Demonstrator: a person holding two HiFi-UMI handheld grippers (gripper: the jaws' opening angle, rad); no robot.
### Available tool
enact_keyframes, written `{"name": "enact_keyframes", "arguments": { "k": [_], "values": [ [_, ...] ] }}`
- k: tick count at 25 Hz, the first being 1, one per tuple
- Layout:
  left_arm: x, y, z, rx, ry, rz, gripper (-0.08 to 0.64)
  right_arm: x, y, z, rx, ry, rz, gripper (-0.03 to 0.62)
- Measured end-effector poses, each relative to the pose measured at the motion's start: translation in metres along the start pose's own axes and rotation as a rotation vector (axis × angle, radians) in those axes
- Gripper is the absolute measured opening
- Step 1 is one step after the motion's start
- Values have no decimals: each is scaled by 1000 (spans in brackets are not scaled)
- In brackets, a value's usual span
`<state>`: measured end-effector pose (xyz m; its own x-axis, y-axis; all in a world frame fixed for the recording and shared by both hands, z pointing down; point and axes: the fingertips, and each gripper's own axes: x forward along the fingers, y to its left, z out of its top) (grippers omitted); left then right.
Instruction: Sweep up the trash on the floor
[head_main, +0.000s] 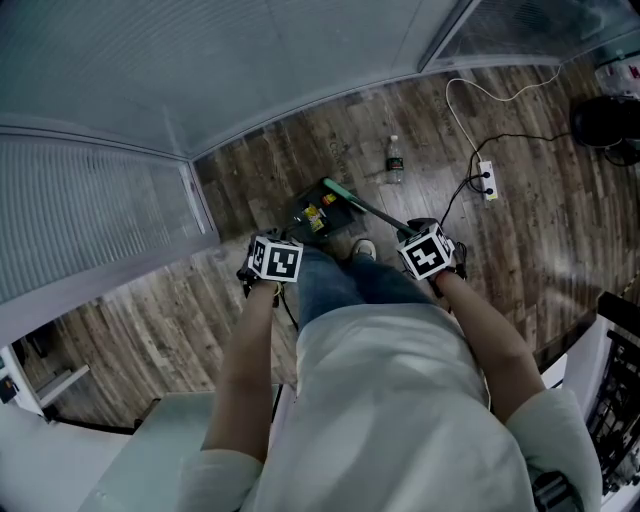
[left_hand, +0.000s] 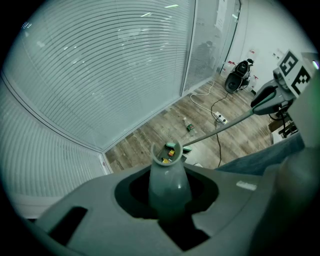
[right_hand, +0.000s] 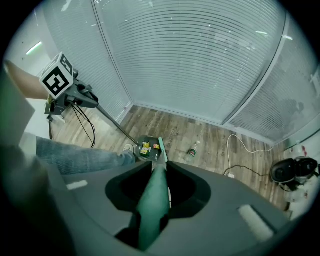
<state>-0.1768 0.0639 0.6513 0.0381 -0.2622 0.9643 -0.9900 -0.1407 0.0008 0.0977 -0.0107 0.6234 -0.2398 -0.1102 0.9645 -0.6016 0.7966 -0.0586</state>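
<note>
The dustpan handle (left_hand: 167, 172) is clamped by the left hand-held gripper (left_hand: 168, 197), the broom handle (right_hand: 149, 220) by the right hand-held gripper (right_hand: 156, 182). If the dustpan (head_main: 300, 207) is tilted, the trash (head_main: 314, 214) could be spilled.

Floor of grey-brown wood-grain planks (head_main: 540, 250): grained, with a low sheen where light fell. Slatted white blinds (right_hand: 200, 55) looked smooth and matt. Dark dustpan (head_main: 345, 215) and its grey tubular handle (left_hand: 168, 182) appeared to be smooth, faintly glossy plastic. Green broom handle (right_hand: 152, 200) was smooth and satin. Small clear bottle (head_main: 394, 160) was glossy plastic. Blue jeans (head_main: 335, 285) were denim. Pale shirt (head_main: 390, 400) was soft, matt cloth.
</note>
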Motion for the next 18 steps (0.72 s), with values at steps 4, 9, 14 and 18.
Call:
{"name": "enact_keyframes", "arguments": {
  "k": [4,9,14,18],
  "values": [
    [-3,-3,0,-2,1,-8,92,-5,9,-2,10,-9,14,101],
    [-5,-3,-1,1,-3,-8,92,-8,21,-4,33,-20,53,101],
    [-6,-3,-1,1,-5,-7,92,-10,35,-6,51,-14,92,101],
    [-4,-3,-1,3,-4,-8,92,-9,39,-5,38,-23,88,101]
  ]
}}
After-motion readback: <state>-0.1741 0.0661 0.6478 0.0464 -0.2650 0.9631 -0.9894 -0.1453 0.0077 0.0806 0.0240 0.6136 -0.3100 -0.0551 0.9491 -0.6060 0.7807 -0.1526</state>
